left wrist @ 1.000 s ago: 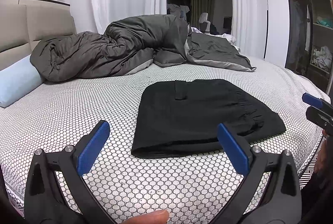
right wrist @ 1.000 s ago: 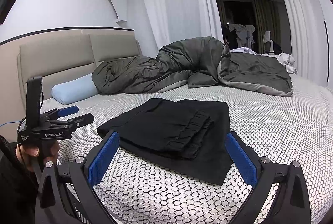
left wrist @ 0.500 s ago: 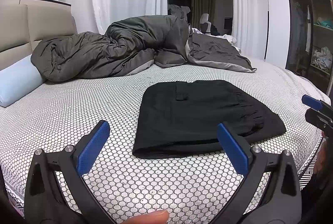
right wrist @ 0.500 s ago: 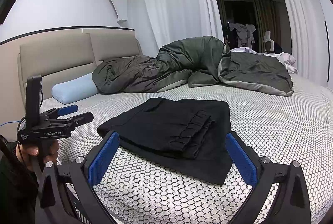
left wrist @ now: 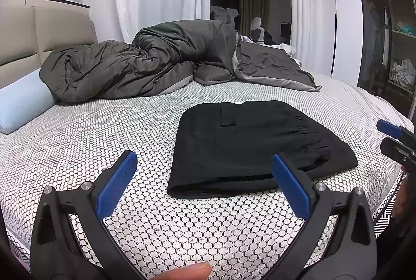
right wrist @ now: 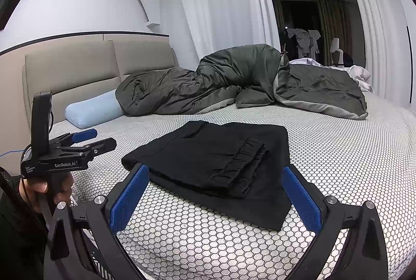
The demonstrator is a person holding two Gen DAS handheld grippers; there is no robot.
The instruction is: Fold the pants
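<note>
Resting folded near the bed's (left wrist: 109, 129) front edge, the black pants (left wrist: 249, 147) lie untouched between the left gripper (left wrist: 202, 177) and right gripper (right wrist: 214, 192), both spread wide and empty; any final tidying should press the layered cuffs flat.

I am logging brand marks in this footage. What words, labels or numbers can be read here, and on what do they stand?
"GenRobot.AI": white print on the black side of the left tongs, seen from the right wrist view.
Beside it, at the body's rear end, a small white label of stacked lines: too small to read.
Nothing legible on the pants, the bedding or the right tongs.
</note>
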